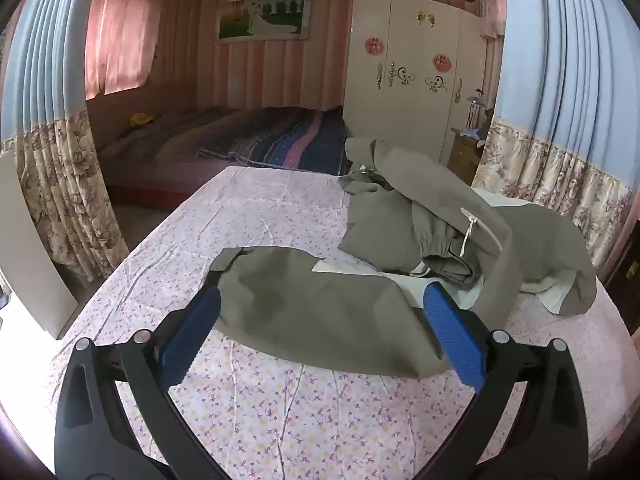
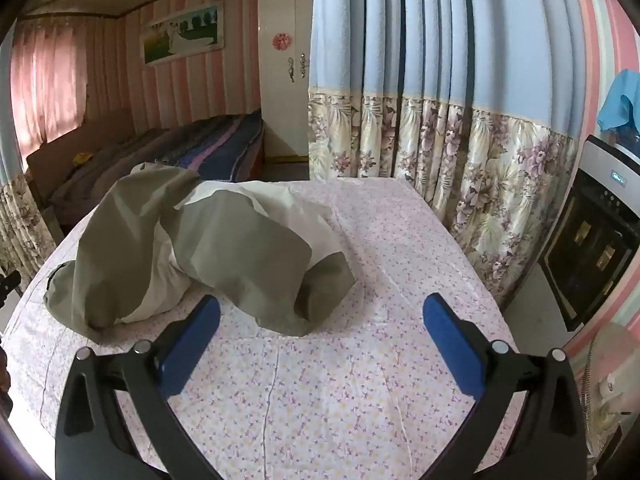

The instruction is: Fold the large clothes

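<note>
An olive-grey jacket with a white lining lies crumpled on a table covered with a pink floral cloth. My left gripper is open, its blue fingers on either side of a flat sleeve of the jacket that lies between them. In the right wrist view the jacket lies heaped ahead and to the left. My right gripper is open and empty above the cloth, just short of the jacket's near edge.
Blue and floral curtains hang close behind the table's far and right sides. A bed and a white wardrobe stand beyond. A dark appliance and a fan stand to the right.
</note>
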A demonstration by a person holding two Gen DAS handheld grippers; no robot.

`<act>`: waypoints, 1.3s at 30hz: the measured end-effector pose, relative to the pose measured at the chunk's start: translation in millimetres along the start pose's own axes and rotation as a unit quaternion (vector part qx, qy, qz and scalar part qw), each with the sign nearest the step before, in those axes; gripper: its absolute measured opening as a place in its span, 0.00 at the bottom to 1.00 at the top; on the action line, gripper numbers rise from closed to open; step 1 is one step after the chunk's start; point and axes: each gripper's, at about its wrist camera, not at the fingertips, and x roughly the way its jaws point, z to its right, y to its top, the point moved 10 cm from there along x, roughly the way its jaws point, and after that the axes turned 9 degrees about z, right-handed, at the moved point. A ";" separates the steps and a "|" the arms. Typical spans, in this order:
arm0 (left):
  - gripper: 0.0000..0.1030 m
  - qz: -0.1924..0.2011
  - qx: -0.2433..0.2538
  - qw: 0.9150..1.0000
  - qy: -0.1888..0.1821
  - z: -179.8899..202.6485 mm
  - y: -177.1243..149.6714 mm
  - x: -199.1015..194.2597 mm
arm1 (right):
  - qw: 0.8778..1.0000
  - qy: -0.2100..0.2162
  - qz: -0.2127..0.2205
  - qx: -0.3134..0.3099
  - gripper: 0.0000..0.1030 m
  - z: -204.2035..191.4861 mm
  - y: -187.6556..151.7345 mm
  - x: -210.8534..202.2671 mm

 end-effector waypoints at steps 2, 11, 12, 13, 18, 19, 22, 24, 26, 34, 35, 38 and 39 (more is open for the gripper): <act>0.97 0.000 0.012 1.000 0.005 1.4 -0.2 -0.6 | 1.000 0.005 0.001 0.005 0.98 1.5 1.5 -0.8; 0.97 0.000 -0.001 1.000 0.002 0.5 5.7 -1.2 | 1.000 0.001 0.011 0.001 0.98 1.1 2.7 -0.8; 0.97 -0.001 0.001 1.000 0.002 0.4 6.0 -1.0 | 1.000 -0.001 0.013 0.001 0.98 -0.4 3.5 0.3; 0.97 0.000 0.001 1.000 0.002 -0.2 6.6 -1.2 | 1.000 -0.004 0.013 -0.001 0.98 -2.3 4.1 1.6; 0.97 0.002 -0.002 1.000 0.003 -2.5 6.7 -2.6 | 1.000 -0.004 0.022 -0.003 0.98 0.6 7.6 -2.9; 0.97 0.002 -0.002 1.000 0.003 -2.5 6.7 -3.6 | 1.000 -0.004 0.022 -0.002 0.98 1.5 8.4 -3.8; 0.97 0.002 -0.001 1.000 0.003 -2.9 6.1 -4.4 | 1.000 -0.006 0.024 -0.003 0.98 2.3 9.7 -4.7; 0.97 0.002 0.000 1.000 0.002 -3.0 5.8 -5.3 | 1.000 -0.006 0.025 -0.001 0.98 3.5 9.6 -5.9; 0.97 0.002 -0.001 1.000 0.001 -1.6 5.8 -5.7 | 1.000 -0.008 0.027 0.001 0.98 3.3 7.6 -5.8; 0.97 0.001 -0.002 1.000 0.000 -1.6 4.4 -6.0 | 0.999 -0.011 0.031 0.007 0.98 7.0 8.0 -9.6; 0.97 0.001 -0.001 1.000 0.000 -1.6 4.5 -5.6 | 0.999 -0.009 0.031 0.007 0.98 6.6 8.0 -9.6; 0.97 0.003 -0.004 1.000 -0.001 -2.3 5.4 -5.8 | 0.999 -0.006 0.030 0.007 0.98 5.8 8.8 -10.4; 0.97 0.004 -0.004 1.000 0.000 -2.8 5.5 -5.7 | 0.999 -0.006 0.031 0.007 0.98 5.9 8.8 -9.9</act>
